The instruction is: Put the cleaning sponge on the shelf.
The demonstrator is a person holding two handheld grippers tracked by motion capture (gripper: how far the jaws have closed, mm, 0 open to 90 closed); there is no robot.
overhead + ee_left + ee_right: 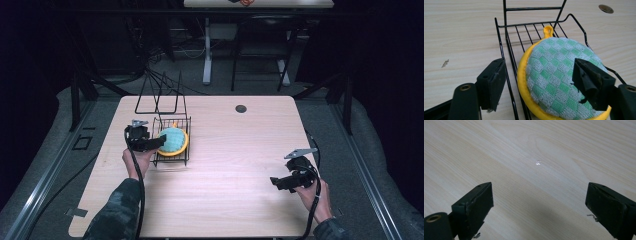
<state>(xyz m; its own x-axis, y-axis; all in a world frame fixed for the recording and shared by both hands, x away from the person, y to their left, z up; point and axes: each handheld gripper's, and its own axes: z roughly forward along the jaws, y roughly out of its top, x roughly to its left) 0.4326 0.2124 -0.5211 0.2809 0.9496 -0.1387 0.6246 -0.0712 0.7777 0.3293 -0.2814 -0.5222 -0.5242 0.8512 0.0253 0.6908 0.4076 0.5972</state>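
Left tongs (537, 82) stand with jaws apart, straddling the near wall of the black wire basket (509, 60): one jaw sits outside the wire, the other hovers over the round green-and-white checked pot holder with yellow trim (554, 75). No pad presses on it, so nothing is held. Right tongs (539, 207) are wide open over bare light wood table (529, 157), well away from the basket.

Pot holder lies inside the basket, tilted, its yellow rim leaning on the wall nearest your left tongs, with the yellow hanging loop (548, 30) pointing away from them.

Handling, my read: light, soft, quilted cloth. It will flop, not break, and the textured face should grip well. Pinch the thick yellow rim on your side; the loop is small and beyond the pad, harder to reach.

Clearance: basket wires crowd both jaws, and the tall wire handle frame (159, 95) rises beyond the basket. Go straight up to avoid snagging. Open tabletop lies between the two tongs and around your right ones.
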